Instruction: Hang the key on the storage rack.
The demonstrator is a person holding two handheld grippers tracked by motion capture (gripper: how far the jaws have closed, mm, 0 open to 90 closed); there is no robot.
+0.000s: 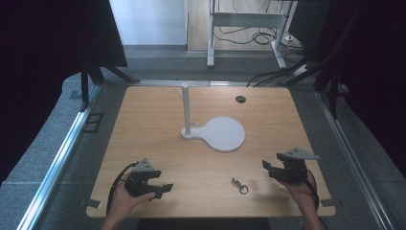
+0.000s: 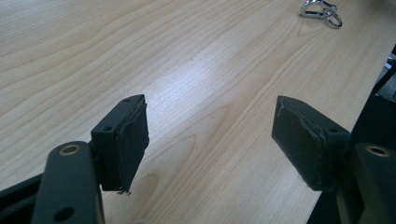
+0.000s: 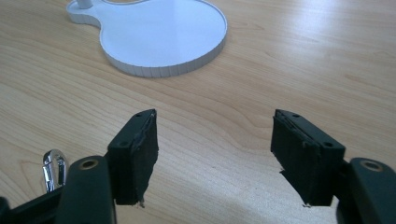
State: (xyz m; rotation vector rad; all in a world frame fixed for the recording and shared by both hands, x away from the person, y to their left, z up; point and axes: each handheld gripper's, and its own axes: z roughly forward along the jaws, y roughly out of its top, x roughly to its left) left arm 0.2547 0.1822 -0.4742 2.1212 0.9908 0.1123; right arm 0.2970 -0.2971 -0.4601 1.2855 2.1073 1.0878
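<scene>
A small metal clip with a key ring (image 1: pixel 240 185) lies on the wooden table (image 1: pixel 153 124) near its front edge, between my two hands. It also lies at the top right of the left gripper view (image 2: pixel 321 10) and at the left edge of the right gripper view (image 3: pixel 53 168). A white stand (image 1: pixel 218 133) with a branched post and a round flat base sits mid-table; its base (image 3: pixel 159 35) lies ahead of my right gripper. My left gripper (image 1: pixel 162 188) rests low at the front left, open and empty (image 2: pixel 210 135). At the front right my right gripper (image 1: pixel 268 167) is open with nothing between its jaws (image 3: pixel 215 149).
A round cable hole (image 1: pixel 240 99) sits near the table's far edge. Metal rails (image 1: pixel 62 153) run along both sides of the table. A desk frame and loose cables (image 1: pixel 258 36) stand on the floor beyond. The table's front edge lies close to the left gripper (image 2: pixel 369 79).
</scene>
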